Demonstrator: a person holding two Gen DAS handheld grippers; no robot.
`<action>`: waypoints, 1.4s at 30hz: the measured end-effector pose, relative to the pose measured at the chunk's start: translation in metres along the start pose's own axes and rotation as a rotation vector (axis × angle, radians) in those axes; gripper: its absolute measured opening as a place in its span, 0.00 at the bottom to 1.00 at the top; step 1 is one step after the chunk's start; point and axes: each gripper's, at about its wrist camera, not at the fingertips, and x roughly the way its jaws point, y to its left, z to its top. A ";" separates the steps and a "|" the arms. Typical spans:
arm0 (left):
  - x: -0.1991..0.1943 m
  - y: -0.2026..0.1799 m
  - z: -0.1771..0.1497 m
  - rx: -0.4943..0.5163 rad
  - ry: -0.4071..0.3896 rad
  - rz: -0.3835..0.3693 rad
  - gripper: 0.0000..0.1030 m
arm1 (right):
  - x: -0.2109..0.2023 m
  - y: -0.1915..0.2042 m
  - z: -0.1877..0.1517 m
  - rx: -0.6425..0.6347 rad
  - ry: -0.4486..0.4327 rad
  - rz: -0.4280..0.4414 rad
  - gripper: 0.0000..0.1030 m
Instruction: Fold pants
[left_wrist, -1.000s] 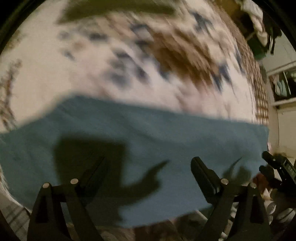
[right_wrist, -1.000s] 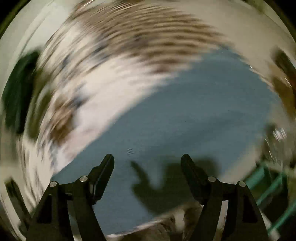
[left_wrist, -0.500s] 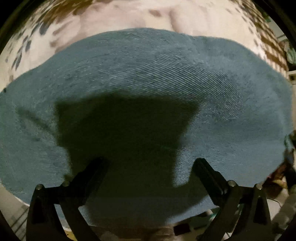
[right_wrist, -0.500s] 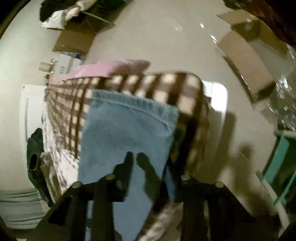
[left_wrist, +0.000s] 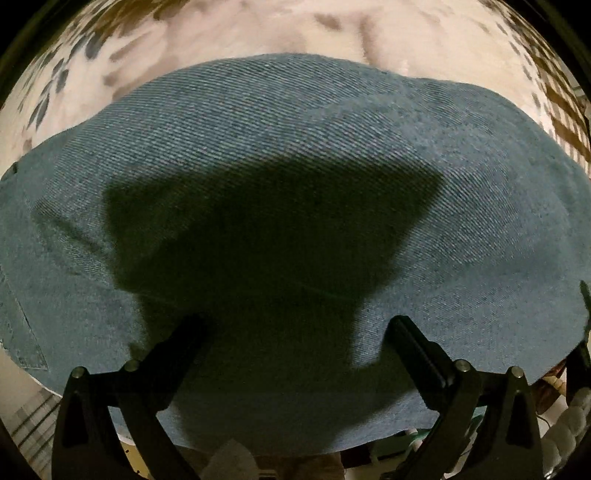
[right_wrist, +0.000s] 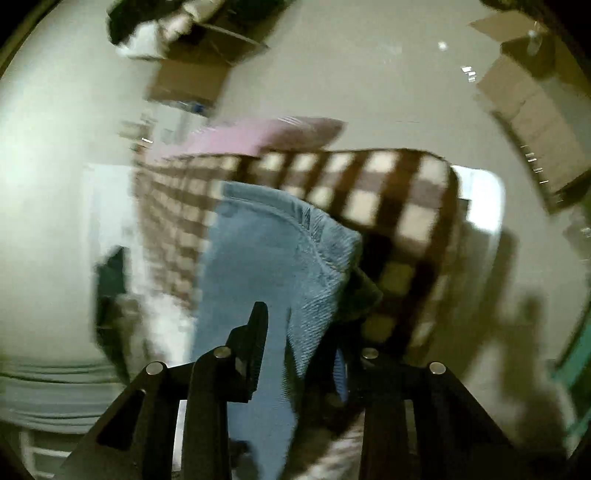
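Blue denim pants fill most of the left wrist view, spread flat over a white bedcover printed with brown and grey leaf shapes, which shows along the top of the frame. We hold the left gripper above this cloth, pointing down at it, its two black fingers spread as wide as they go at the bottom of the frame; its jaws have just been opening and nothing lies between them. A dark shadow of the tool falls across the middle of the denim.

In the right wrist view, a corner of the same pants with a stitched hem hangs over the edge of a brown and cream checked blanket in the centre of the frame. Our right gripper at the bottom centre has just been closing, and its fingers are clamped on a fold of this denim edge. Beyond the blanket lie a pink pillow in the upper middle, pale floor, and brown cardboard boxes at the upper right.
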 end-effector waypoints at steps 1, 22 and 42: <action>0.000 0.000 0.001 0.001 -0.001 -0.001 1.00 | 0.000 -0.003 -0.001 0.001 0.002 0.005 0.33; 0.009 0.024 -0.037 -0.013 -0.040 -0.001 1.00 | 0.057 -0.020 -0.002 0.087 0.064 0.234 0.29; -0.089 0.188 -0.084 -0.126 -0.209 -0.175 1.00 | 0.008 0.230 -0.139 -0.513 0.045 -0.028 0.08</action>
